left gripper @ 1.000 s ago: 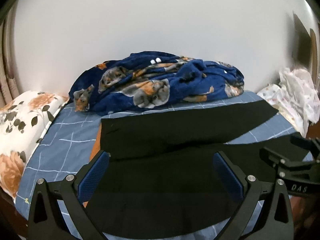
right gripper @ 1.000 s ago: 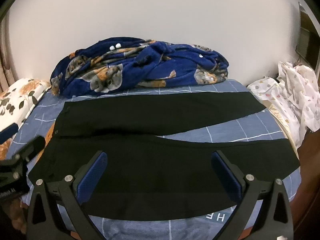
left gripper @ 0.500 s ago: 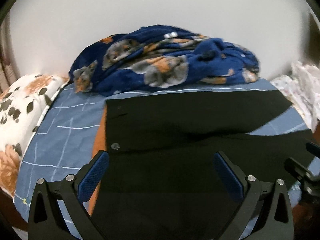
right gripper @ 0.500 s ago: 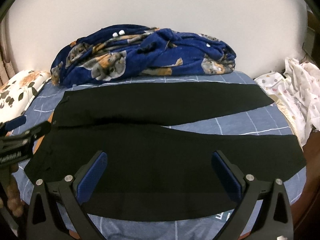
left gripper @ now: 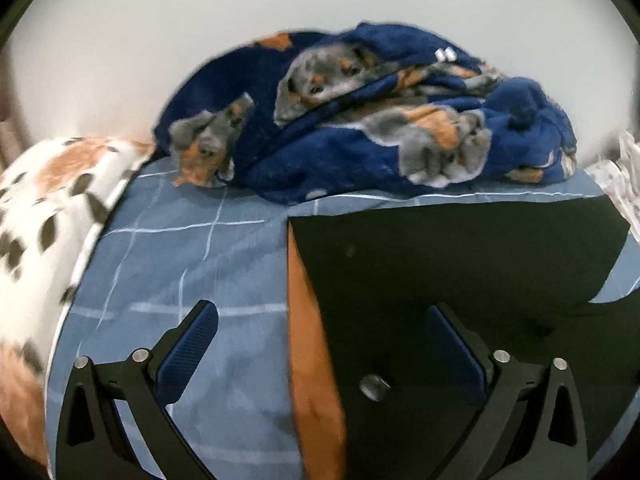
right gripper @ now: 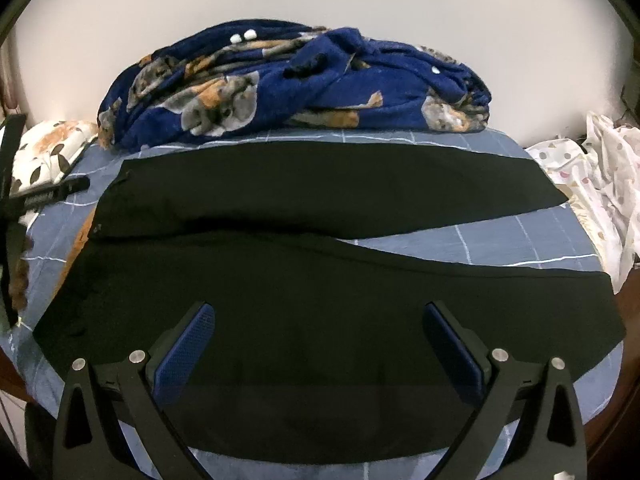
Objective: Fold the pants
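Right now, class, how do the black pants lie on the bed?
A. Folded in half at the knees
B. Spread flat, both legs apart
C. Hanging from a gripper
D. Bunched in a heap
B: the black pants lie flat on the blue checked sheet, which shows between the two legs, and both grippers are open.

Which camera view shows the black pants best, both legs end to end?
The right wrist view: the pants lie flat on the bed, both legs visible from waistband to cuffs. The left wrist view is blurred and shows only the waistband end with a metal button, its cuffs cut off.
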`<state>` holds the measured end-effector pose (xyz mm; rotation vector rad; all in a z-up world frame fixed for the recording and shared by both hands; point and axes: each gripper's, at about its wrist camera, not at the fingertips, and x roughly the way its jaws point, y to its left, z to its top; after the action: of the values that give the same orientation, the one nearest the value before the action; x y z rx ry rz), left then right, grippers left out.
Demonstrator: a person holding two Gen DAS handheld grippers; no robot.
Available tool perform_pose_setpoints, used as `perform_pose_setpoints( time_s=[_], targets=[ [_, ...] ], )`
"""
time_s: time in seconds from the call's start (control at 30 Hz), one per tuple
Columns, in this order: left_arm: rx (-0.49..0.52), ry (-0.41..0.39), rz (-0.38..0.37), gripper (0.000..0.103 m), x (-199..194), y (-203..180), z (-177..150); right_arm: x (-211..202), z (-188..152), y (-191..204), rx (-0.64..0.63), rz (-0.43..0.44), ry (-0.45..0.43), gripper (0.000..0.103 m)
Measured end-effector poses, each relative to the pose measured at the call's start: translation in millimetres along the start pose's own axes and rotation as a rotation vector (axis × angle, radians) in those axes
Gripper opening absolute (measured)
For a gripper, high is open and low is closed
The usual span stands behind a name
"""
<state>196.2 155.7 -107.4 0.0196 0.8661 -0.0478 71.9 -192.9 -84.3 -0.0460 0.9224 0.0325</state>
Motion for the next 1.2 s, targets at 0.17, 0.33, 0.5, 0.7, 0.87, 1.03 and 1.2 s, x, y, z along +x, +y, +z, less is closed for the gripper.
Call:
perform_pose_setpoints(
  time_s=[0.17,0.33,0.5,0.7,0.87,1.03,1.2],
  targets=[
    [0.011,0.137,-0.166,0.078,66,30,30,19,-1,7,-0.018,0.004,0.037,0.103],
    [-0.059,0.146,-0.279,0.067,98,50,44,32,-2,10,-0.033,0.001,0.065,0.103],
    [-0.036,0.215,-0.309,0.063,124,50,51,42,0,14,-0.038,0.0,0.087,0.103],
    [-0.047,0.213,-0.292,0.063,128,53,58,42,2,24,-0.065,0.018,0.086,0.103],
    [0.049,0.171,-0.212,0.037,121,29,57,48,0,30,-0.061,0.035,0.109,0.103],
    [-0.118,0.117,-0.285,0.01,104,54,55,46,1,31,-0.067,0.03,0.096,0.103],
    [-0.112,0.018,-0.286,0.009,55,40,45,50,8,22,-0.022,0.099,0.113,0.103]
  ],
)
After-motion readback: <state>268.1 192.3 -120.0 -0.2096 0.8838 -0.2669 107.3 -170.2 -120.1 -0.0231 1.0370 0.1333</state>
